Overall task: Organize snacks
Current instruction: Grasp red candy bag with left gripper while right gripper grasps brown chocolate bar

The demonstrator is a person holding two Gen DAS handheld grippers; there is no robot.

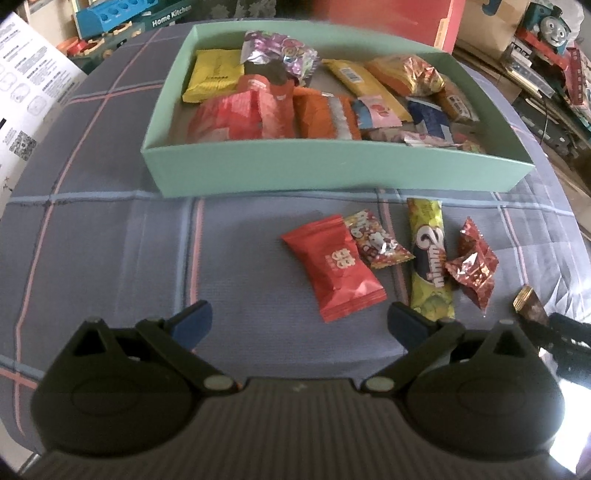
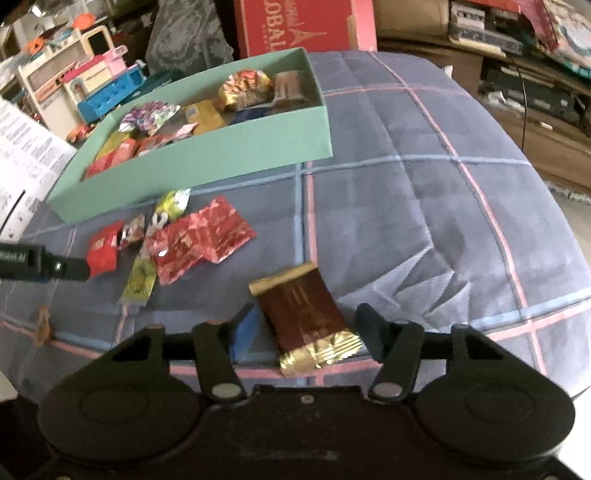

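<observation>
A teal box holding several snack packets sits at the back of the plaid cloth. In front of it lie a red packet, a small patterned packet, a yellow-green bar and red foil packets. My left gripper is open just short of the red packet, with nothing between its fingers. My right gripper has a brown packet with gold ends between its pads, and both pads touch its sides. The packet rests low on the cloth.
Blue-grey plaid cloth covers the surface and drops away at the right. A printed paper sheet lies at the left edge. A red carton, toy boxes and a toy train stand behind.
</observation>
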